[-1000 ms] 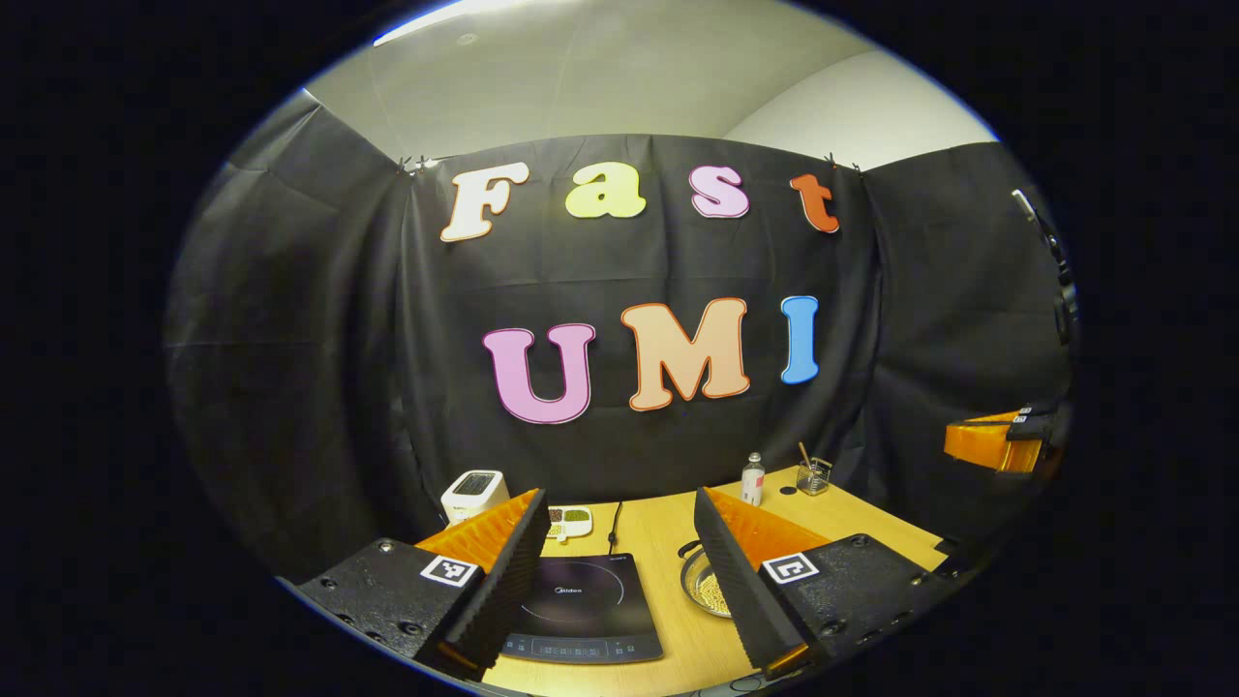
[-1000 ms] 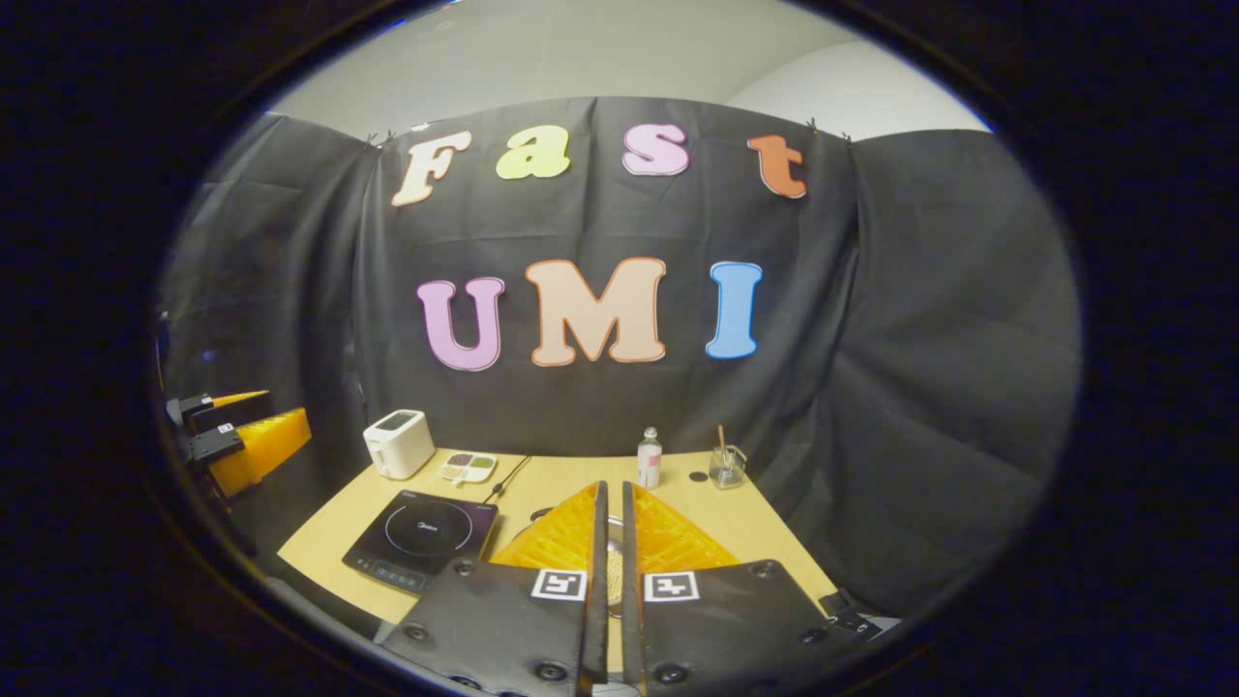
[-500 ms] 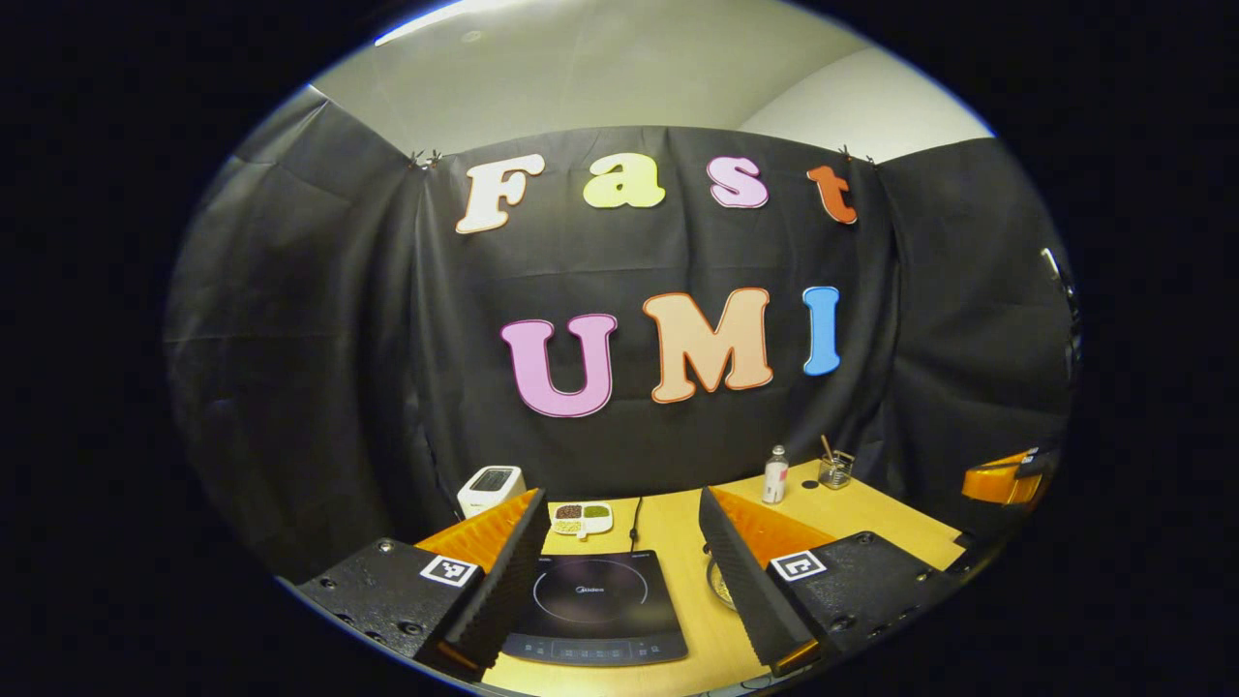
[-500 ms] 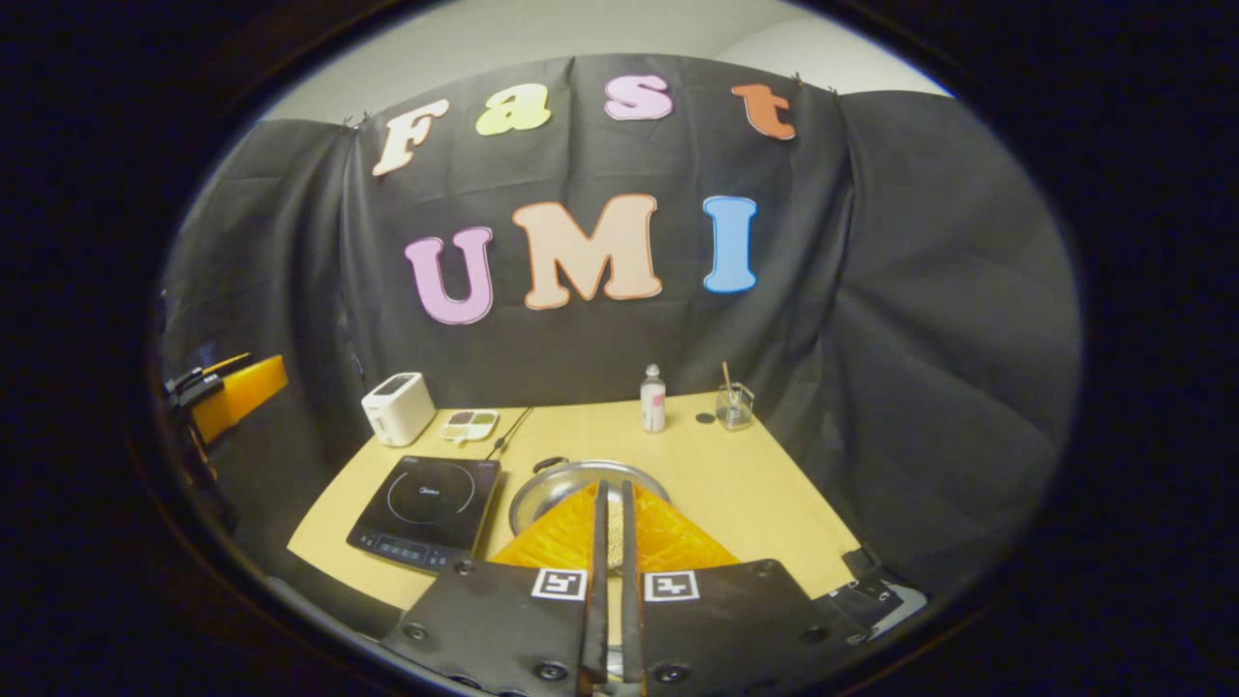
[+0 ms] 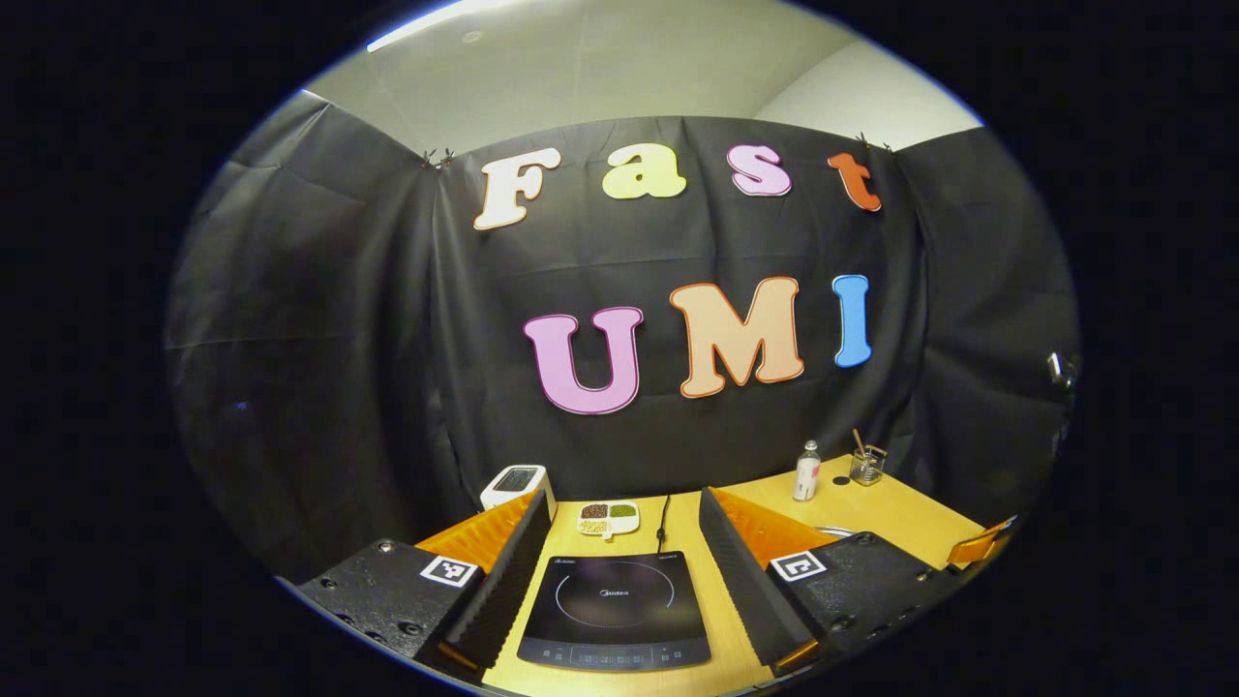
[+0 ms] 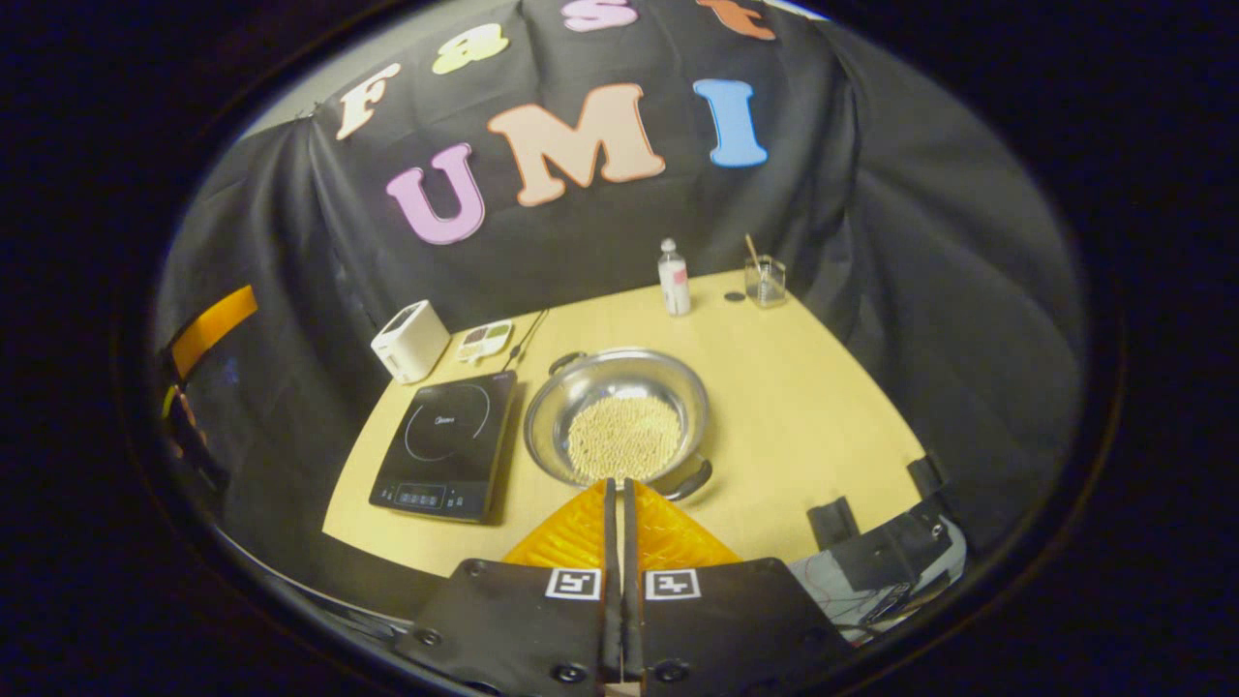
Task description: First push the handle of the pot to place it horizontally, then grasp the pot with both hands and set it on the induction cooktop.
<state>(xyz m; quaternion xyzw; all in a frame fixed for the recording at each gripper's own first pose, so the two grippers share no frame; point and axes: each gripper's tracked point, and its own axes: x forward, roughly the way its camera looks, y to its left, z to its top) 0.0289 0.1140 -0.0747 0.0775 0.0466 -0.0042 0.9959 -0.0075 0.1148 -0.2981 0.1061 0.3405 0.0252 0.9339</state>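
Observation:
A steel pot (image 6: 619, 416) holding pale grains sits on the wooden table (image 6: 803, 416), just right of the black induction cooktop (image 6: 447, 445). One pot handle (image 6: 566, 360) points far-left and the other (image 6: 692, 479) near-right, so they lie on a diagonal. My right gripper (image 6: 617, 481) is shut and empty, raised in front of the pot's near rim. In the left gripper view my left gripper (image 5: 621, 496) is open and empty, with the cooktop (image 5: 614, 610) framed between its fingers. An orange part of the left gripper (image 6: 213, 319) appears at the far left.
A white toaster (image 6: 409, 339) and a small divided dish (image 6: 484, 337) stand behind the cooktop, whose cord runs to the back. A bottle (image 6: 675, 278) and a glass (image 6: 765, 281) with a stick stand at the table's back. Black clamps (image 6: 832, 523) sit off the near-right edge.
The right gripper has tilted downward, bringing the whole pot and table into its view. The left gripper has swung so the cooktop sits centred between its fingers. Neither gripper's state changed.

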